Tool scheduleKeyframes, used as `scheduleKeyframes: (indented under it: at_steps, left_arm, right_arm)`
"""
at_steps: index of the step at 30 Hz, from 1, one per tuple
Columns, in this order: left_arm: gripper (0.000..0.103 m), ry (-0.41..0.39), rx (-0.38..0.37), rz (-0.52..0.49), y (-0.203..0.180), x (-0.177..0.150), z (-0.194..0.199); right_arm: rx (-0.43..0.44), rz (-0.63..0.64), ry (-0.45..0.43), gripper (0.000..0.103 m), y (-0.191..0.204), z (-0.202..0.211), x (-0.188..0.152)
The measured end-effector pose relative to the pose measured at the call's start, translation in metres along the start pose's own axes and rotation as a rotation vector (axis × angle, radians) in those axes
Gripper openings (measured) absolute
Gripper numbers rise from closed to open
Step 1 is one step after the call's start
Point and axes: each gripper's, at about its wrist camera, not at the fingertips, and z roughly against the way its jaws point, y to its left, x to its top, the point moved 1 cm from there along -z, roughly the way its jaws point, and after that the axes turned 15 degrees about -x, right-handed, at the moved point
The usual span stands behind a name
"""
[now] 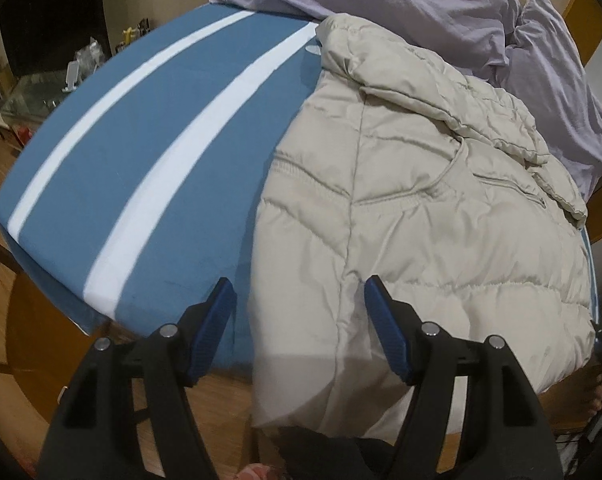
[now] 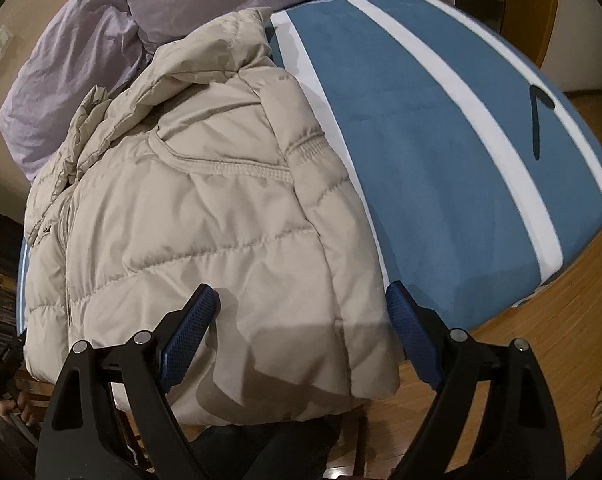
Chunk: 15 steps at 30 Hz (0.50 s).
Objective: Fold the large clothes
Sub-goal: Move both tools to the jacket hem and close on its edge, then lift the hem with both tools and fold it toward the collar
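Basically both grippers hover at the near edge of a bed, holding nothing. Beige puffer jacket (image 1: 421, 208) lies on the blue bed (image 1: 149, 184) with white stripes (image 1: 197, 152); its hem hangs over the near edge, collar toward the far end. Far end of the jacket touches a heap of lilac bedding (image 1: 421, 4), which is bunched at the head of the bed.

Left gripper (image 1: 299, 292): jaws wide apart, blue pads, nothing between them but the jacket's hem area seen past them. Left finger (image 1: 213, 332) sits over the blue sheet just beside the jacket's edge; the other finger sits over the jacket. Contact with the fabric cannot be told.

Right gripper (image 2: 303, 300): jaws also wide apart, empty. One finger (image 2: 189, 332) is over the jacket (image 2: 205, 200) and casts a shadow on it; the other is at the jacket's side edge, by the bed (image 2: 421, 140). Touching or not, cannot tell.

Right wrist view: jacket front up, quilted seams, a stitched band across the chest, zipper partly visible on the far-left side. Bedding (image 2: 101, 40) beyond the collar. A dark V-shaped mark (image 2: 539, 116) sits on the sheet near a stripe (image 2: 481, 120), well apart from the jacket. Wood floor (image 2: 521, 360) below the bed edge in both views.
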Motion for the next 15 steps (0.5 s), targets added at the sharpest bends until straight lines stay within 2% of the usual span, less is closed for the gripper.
scheduleKeyframes:
  at_steps: [4, 6, 9, 11, 12, 14, 15]
  left_arm:
    - [0.058, -0.006, -0.023, 0.009, -0.003, -0.006, -0.001]
    - [0.054, -0.009, -0.032, 0.012, -0.004, -0.008, -0.001]
    - [0.049, -0.011, -0.042, 0.019, -0.006, -0.01, -0.001]
    - [0.044, -0.013, -0.045, 0.021, -0.006, -0.011, 0.0]
    - [0.042, -0.015, -0.046, 0.022, -0.007, -0.012, 0.0]
    - [0.034, -0.018, -0.049, 0.02, -0.01, -0.012, 0.0]
    - [0.031, -0.021, -0.05, 0.016, -0.013, -0.012, 0.001]
  right_arm:
    - [0.019, 0.011, -0.011, 0.081, -0.004, 0.002, -0.003]
    - [0.029, 0.017, -0.013, 0.074, -0.004, 0.003, -0.003]
    - [0.058, 0.013, -0.011, 0.058, -0.009, 0.004, -0.006]
    - [0.079, 0.008, -0.012, 0.043, -0.01, 0.003, -0.008]
    - [0.095, 0.002, -0.014, 0.04, -0.012, 0.004, -0.01]
    - [0.11, 0.0, -0.019, 0.028, -0.01, 0.004, -0.01]
    - [0.117, 0.001, -0.025, 0.025, -0.009, 0.005, -0.011]
